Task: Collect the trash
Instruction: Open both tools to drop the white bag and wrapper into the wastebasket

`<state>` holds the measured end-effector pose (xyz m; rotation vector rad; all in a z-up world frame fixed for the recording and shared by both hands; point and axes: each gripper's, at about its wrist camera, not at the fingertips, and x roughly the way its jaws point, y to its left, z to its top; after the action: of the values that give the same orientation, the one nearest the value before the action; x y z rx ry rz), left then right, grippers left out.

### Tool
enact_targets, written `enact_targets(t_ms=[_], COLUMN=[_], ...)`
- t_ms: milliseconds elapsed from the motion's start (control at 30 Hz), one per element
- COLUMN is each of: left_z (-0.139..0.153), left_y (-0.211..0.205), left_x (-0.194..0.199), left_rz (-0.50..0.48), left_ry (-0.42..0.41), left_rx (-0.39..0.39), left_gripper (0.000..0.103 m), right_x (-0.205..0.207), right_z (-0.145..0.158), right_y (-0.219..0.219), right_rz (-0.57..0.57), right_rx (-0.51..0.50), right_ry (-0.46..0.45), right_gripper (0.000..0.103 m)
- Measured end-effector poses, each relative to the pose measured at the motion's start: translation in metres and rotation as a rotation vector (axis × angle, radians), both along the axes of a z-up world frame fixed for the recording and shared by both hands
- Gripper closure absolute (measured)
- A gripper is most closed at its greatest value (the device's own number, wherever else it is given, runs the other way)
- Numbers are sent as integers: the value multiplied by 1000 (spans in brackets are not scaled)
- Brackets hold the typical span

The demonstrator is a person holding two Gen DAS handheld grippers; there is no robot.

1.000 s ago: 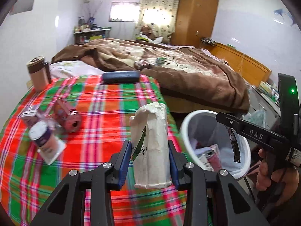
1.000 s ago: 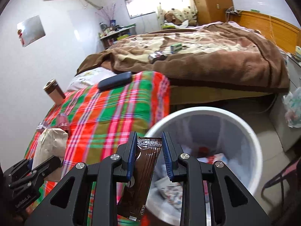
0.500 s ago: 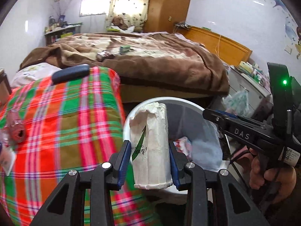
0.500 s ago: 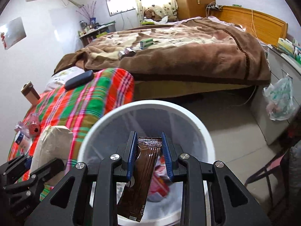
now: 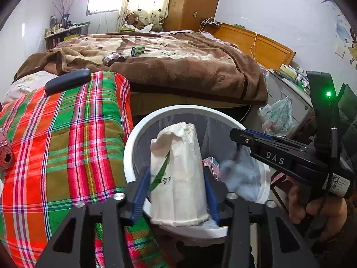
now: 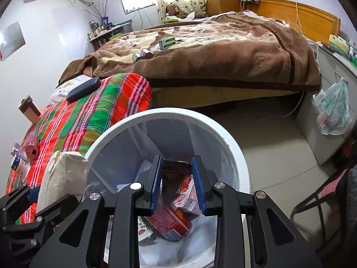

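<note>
The white bin [image 5: 178, 108] stands beside the plaid bed, and both grippers hang over it. My left gripper [image 5: 176, 174] has a crumpled white paper cup [image 5: 178, 167] upright between its blue pads. Its jaws are opening, and the pads still touch the cup's sides. The right gripper [image 6: 176, 163] is above the bin's [image 6: 178, 111] inside. A brown wrapper [image 6: 176, 174] sits between its pads, its lower part blurred. These jaws are just starting to part. The right gripper [image 5: 236, 134] also shows side-on in the left wrist view. In the right wrist view the cup [image 6: 64, 172] appears at the left.
A red can [image 6: 171, 221] and a carton [image 6: 189, 192] lie in the bin. On the plaid blanket [image 5: 67, 145] are a pink can [image 5: 5, 156] and a dark case [image 5: 67, 81]. A brown-blanketed bed [image 5: 178, 71] lies behind. A plastic bag [image 5: 276, 118] hangs on a cabinet at the right.
Both grippers moved from over the plaid blanket to over the bin. The left jaws widened and the cup spread with them. The wrapper's hanging lower end now looks shorter and blurred.
</note>
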<state>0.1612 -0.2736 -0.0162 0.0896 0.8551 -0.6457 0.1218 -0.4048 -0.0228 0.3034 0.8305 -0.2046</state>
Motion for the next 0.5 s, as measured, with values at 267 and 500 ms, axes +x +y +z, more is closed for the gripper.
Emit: enact_targets(t_ms=[267,500], left_z=[-2,3], left_y=[3,16], left_x=[2,0], left_rz=[7,20], left_ry=[-3,-12], left_rx=[3,-8], left_gripper=[37,37], right_x=[-2,-4], right_z=[2,7], right_y=[1,6], right_rz=[-10,-8], right_rx=[20,8], right_ry=[-8,-17], right_gripper=[47,47])
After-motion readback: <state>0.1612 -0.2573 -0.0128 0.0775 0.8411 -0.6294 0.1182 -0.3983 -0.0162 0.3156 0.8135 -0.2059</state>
